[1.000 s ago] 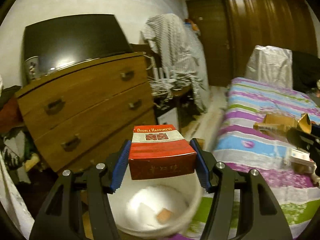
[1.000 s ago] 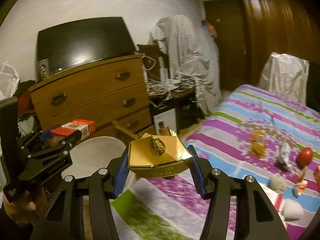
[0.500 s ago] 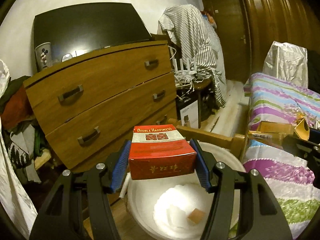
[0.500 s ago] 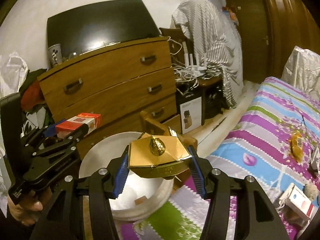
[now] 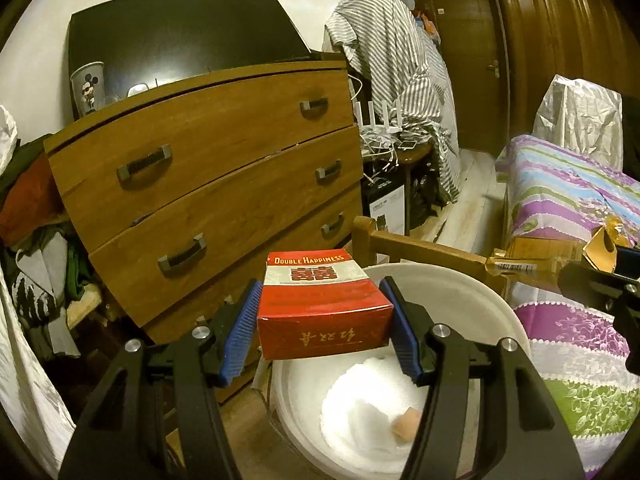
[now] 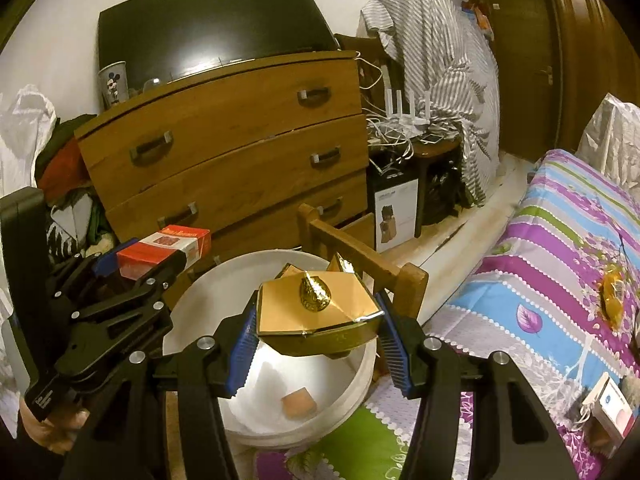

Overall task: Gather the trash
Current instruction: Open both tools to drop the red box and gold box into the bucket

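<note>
L tool (image 5: pixel 322 328) clamped on red box (image 5: pixel 320 304); R tool (image 6: pixel 316 336) clamped on gold box (image 6: pixel 320 316), both over white bin (image 6: pixel 200 300).

We see the bed (image 6: pixel 560 248) under a striped floral cover, with a golden wrapper (image 6: pixel 612 300) lying on it and a small white box (image 6: pixel 610 404) nearer its near edge. A white bucket (image 6: pixel 200 304) sits just beside the bed's wooden footboard (image 6: pixel 360 256).
</note>
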A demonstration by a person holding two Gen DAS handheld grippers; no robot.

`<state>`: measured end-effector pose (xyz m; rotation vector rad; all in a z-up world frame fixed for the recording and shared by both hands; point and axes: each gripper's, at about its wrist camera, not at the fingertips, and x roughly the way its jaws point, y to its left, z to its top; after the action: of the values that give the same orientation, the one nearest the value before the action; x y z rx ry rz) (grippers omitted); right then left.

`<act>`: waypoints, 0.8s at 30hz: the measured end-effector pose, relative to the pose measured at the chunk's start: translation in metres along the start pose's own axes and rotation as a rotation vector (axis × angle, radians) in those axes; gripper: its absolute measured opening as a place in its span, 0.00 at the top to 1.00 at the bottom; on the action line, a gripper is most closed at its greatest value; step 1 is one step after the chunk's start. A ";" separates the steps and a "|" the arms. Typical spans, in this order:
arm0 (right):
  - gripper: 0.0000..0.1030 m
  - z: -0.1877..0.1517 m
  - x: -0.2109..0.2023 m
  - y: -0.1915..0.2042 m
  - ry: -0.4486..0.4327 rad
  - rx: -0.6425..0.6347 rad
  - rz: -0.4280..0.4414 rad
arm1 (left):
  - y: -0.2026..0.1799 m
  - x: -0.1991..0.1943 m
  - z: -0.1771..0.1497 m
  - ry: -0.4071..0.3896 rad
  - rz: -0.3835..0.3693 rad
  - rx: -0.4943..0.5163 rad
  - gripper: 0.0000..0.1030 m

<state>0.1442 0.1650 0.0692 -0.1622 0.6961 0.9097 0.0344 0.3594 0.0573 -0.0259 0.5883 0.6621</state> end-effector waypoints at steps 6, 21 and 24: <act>0.45 0.003 0.002 0.004 0.007 -0.017 -0.001 | 0.001 0.001 0.000 -0.001 0.002 -0.004 0.44; 0.45 0.015 0.007 0.006 0.023 -0.036 0.014 | 0.003 0.007 0.003 -0.001 0.004 -0.001 0.44; 0.45 0.015 0.008 0.006 0.025 -0.036 0.014 | 0.003 0.009 0.003 0.001 0.005 0.000 0.44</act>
<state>0.1500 0.1804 0.0773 -0.2008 0.7052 0.9352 0.0397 0.3681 0.0552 -0.0242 0.5893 0.6668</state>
